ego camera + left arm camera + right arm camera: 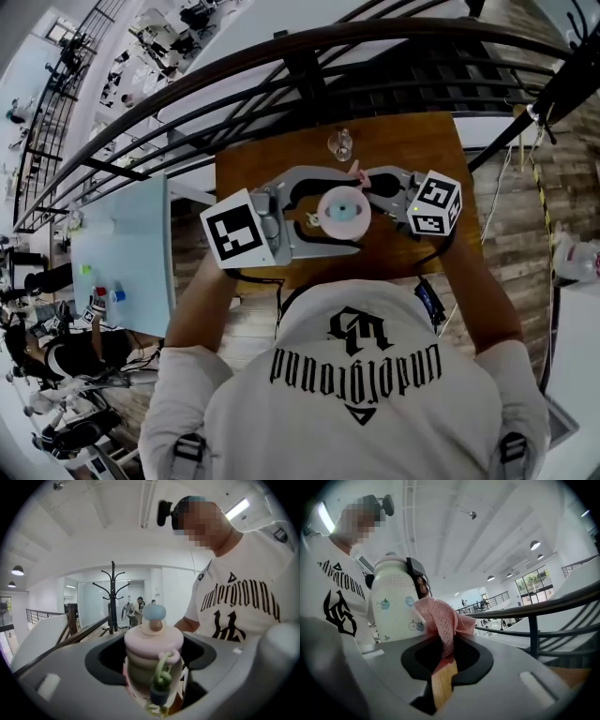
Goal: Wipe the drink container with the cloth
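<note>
Wood-topped and small, a table [412,141] stands against a dark railing [309,70] on an upper floor, with a pale blue table [131,244] well apart at the far left. Over the wooden top the left gripper [154,667] is held with its jaws spread wide and pressed on the sides of the bottle [153,641], which is kept upright between them; whether its base rests on the wood cannot be told. The bottle is judged to be light, stiff plastic with a smooth and probably slippery wall, so a hold around the body below the pink lid [342,211] is thought soundest, not on the lid or its small blue knob. A green looped strap [161,672] hangs down the side facing the left gripper, and it is judged likely to snag anything drawn across it. To the right, the right gripper [447,658] is seen with its jaws brought together on a pink mesh cloth [443,616], soft and limp, whose free end lies against or just beside the bottle's pale printed wall; contact cannot be settled. A stemmed glass [340,143] stands near the table's far edge, just beyond both grippers, and is judged fragile and within reach of a wide wiping stroke.
</note>
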Available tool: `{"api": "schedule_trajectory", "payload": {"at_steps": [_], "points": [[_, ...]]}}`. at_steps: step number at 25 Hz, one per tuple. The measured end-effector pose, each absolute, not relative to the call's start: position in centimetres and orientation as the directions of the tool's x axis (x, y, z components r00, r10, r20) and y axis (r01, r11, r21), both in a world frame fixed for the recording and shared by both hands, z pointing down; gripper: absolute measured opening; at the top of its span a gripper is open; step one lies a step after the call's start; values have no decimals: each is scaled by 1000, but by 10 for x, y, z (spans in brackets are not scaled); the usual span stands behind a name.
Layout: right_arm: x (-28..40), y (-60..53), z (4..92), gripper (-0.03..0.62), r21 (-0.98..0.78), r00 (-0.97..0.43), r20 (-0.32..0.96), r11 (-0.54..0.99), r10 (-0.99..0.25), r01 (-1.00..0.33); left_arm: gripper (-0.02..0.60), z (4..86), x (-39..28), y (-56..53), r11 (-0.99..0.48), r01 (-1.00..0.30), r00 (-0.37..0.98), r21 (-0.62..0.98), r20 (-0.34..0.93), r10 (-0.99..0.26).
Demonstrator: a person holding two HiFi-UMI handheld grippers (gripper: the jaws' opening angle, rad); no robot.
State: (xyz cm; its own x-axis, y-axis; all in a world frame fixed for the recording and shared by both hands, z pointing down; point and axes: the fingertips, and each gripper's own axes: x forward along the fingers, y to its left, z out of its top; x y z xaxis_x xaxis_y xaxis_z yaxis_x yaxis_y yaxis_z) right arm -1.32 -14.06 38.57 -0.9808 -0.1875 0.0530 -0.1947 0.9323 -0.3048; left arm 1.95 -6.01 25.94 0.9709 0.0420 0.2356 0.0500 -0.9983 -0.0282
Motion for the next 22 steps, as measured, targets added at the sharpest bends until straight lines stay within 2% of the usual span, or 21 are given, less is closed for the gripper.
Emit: {"api": "schedule_trajectory", "payload": {"at_steps": [12,16,22], "points": [[15,-131,257,43,-111,-963,-111,966,-244,-232,387,256,13,-92,-1000,-21,979,4,205,-20],[19,-132,271,43,-139,-948,-112,949,-298,-282,387,258,12,-99,-999,-32,978,-41,204,-40],[16,-124,352,43,-255,-938,-13,908,-346,-332,387,261,10,-103,-998,-53,977,-40,207,-61]]}}
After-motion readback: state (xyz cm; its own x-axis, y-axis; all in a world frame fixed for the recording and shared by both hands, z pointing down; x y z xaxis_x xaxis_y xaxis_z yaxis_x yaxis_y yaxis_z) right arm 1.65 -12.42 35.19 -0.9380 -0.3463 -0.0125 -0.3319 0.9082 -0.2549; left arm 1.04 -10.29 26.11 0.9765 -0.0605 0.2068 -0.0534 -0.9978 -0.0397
